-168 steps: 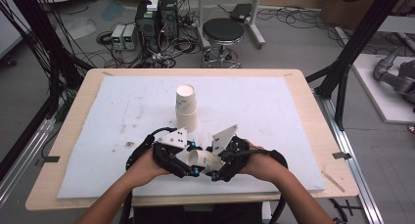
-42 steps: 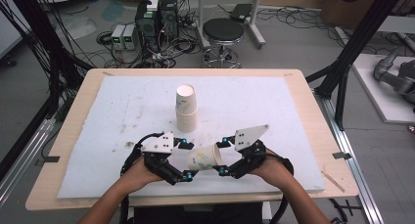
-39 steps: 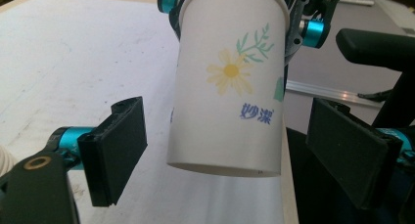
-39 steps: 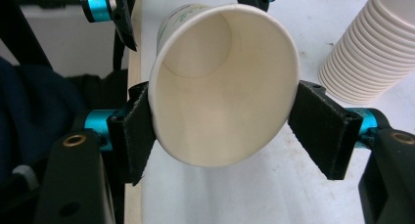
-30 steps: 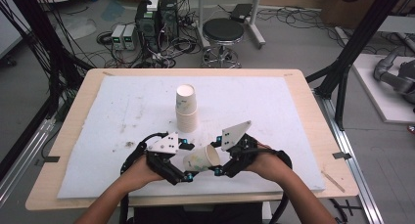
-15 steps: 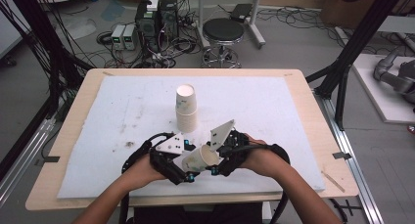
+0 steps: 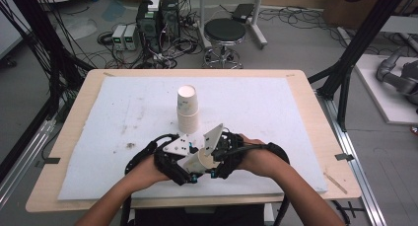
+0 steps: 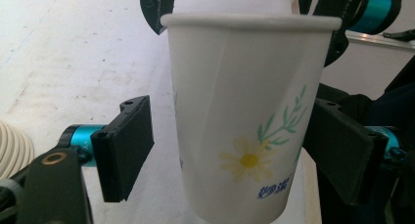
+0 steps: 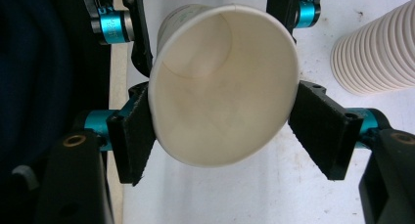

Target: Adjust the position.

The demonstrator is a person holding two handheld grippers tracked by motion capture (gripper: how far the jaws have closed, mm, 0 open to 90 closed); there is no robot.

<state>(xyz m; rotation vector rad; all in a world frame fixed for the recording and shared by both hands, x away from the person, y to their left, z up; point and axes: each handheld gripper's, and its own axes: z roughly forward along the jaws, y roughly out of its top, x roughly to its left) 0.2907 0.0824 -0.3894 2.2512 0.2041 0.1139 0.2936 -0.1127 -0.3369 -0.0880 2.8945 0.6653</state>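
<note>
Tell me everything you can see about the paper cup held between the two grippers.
The paper cup is white with a rolled rim, printed with a yellow daisy, green sprigs and blue writing. It looks empty and is tipped on its side above the white mat, in front of the stack of cups. The right gripper fingers press its rim slightly oval. The left gripper straddles its body, its jaws just closing, with a gap at one finger.

light: even, bright overhead – soft shadows on tabletop [image 7: 296, 107] | glare: none | focus: high view slightly soft – close paper cup [image 8: 244, 116] mildly blurred | edges: slight wide-angle bend
</note>
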